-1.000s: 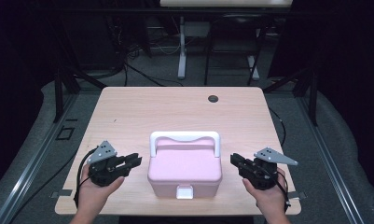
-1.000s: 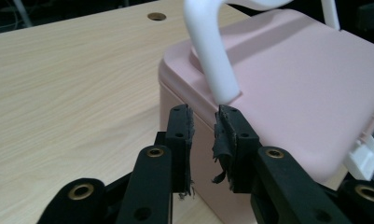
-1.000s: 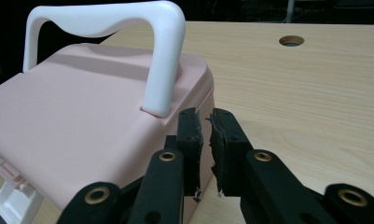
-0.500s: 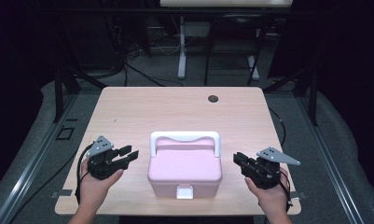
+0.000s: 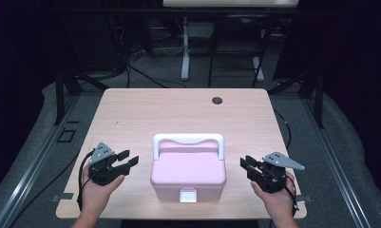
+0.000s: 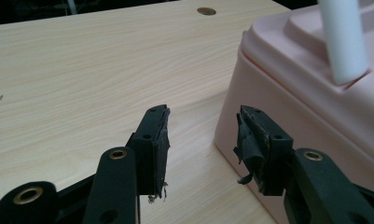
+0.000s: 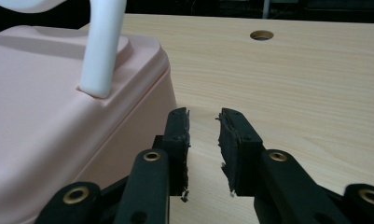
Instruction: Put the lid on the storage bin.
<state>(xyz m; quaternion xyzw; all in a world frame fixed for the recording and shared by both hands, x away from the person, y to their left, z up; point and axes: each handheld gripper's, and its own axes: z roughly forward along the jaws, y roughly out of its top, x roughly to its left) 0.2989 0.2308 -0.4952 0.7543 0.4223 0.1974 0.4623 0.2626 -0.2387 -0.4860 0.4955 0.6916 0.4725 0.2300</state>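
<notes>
The pink box (image 5: 188, 173) sits between both grippers' released, just-widening fingers (image 6: 153, 140), touching neither.

A pale wooden worktop (image 5: 145, 114) with a round cable hole (image 5: 217, 100) stands on grey floor (image 5: 31, 152). Behind it, a dim room holds dark frames, loose cables and a white desk leg (image 5: 185, 52).

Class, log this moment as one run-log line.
scene: pink box, lid shut, on table | left claw: open, empty, just been opening | right claw: open, empty, just been opening
</notes>
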